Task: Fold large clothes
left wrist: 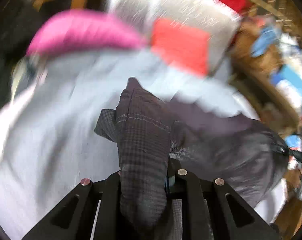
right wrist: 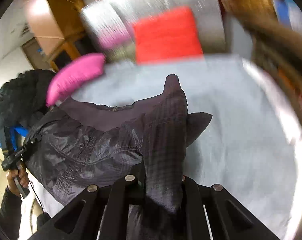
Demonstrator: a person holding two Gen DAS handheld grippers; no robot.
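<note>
Between the closed jaws of the left gripper (left wrist: 144,172) a fold of the dark checked jacket (left wrist: 142,132) is pinched; the right gripper (right wrist: 163,178) is likewise clamped on the jacket (right wrist: 84,146). It hangs stretched between them above the pale grey sheet (right wrist: 241,120). Beyond lie a pink pillow (left wrist: 84,32) and a red cushion (right wrist: 167,34), both blurred.

Dark purple-grey jacket (right wrist: 94,140) — shiny, quilted, crumpled — hangs bunched above the pale grey bed sheet (right wrist: 241,120).
</note>
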